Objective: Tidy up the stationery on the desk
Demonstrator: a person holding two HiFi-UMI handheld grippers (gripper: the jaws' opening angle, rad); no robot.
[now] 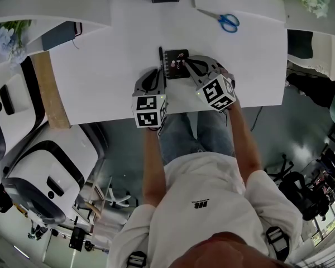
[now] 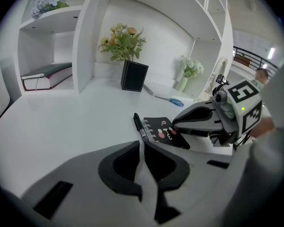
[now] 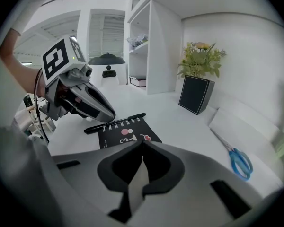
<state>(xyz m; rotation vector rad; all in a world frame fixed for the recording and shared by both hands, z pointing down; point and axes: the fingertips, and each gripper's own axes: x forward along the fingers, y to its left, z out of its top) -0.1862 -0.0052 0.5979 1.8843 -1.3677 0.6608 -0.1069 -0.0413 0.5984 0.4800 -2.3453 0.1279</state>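
I look down on the white desk (image 1: 95, 77), with the stationery lying near its front edge. My left gripper (image 2: 143, 144) is clenched, jaws together with nothing between them. My right gripper (image 3: 142, 144) is clenched and empty too, its tips just at the near edge of the notebook (image 3: 125, 132), which lies flat ahead of both grippers. The blue scissors (image 3: 240, 162) lie well apart, far right. The black pen (image 2: 140, 124) lies along the notebook's spiral side, its near end right at my left gripper's tips; I cannot tell if they touch.
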